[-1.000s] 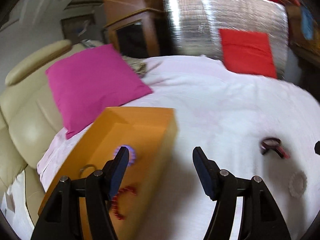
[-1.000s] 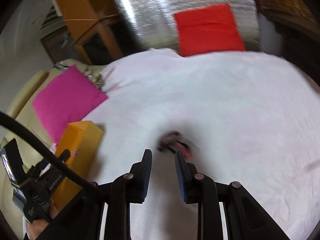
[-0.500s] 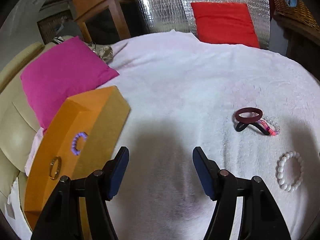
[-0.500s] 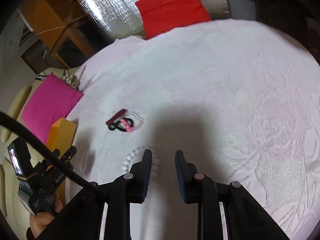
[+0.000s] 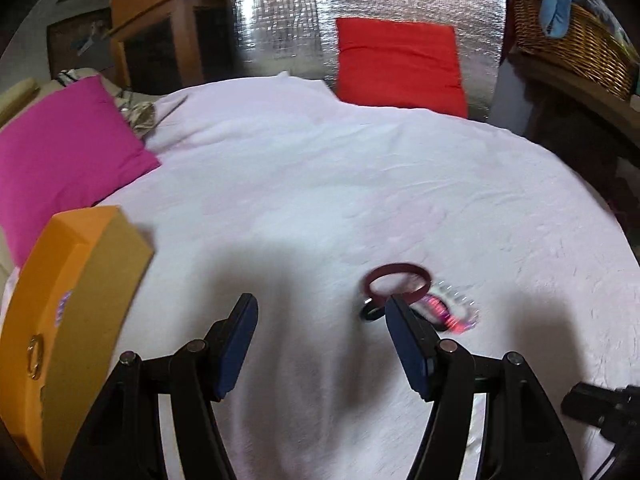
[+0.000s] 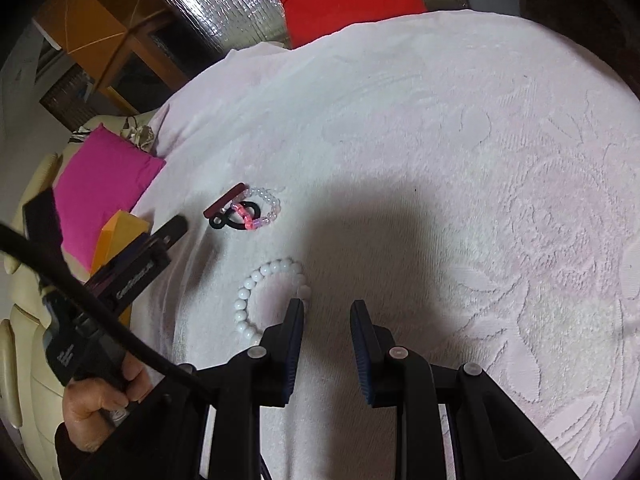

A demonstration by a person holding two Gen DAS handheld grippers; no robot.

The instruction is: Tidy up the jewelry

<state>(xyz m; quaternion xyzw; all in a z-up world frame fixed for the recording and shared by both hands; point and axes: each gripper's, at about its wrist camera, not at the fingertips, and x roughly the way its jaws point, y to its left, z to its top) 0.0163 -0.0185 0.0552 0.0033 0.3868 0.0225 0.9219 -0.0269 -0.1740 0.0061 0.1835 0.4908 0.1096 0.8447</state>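
Observation:
A small pile of bracelets lies on the pale pink bedspread: a dark red band, a black ring and a pink and clear bead bracelet. The pile also shows in the right wrist view. My left gripper is open and empty, its right finger just in front of the pile. An orange box with a gold ring and a purple bracelet inside stands at the left. A white bead bracelet lies just left of my right gripper, which is narrowly open and empty.
A magenta cushion lies at the far left and a red cushion leans on a silver foil panel at the back. A wicker basket stands on a shelf at the far right. A cream sofa arm borders the left side.
My left gripper has swung right, away from the orange box and up to the bracelet pile. My right gripper has pulled back and now sits beside the white bead bracelet.

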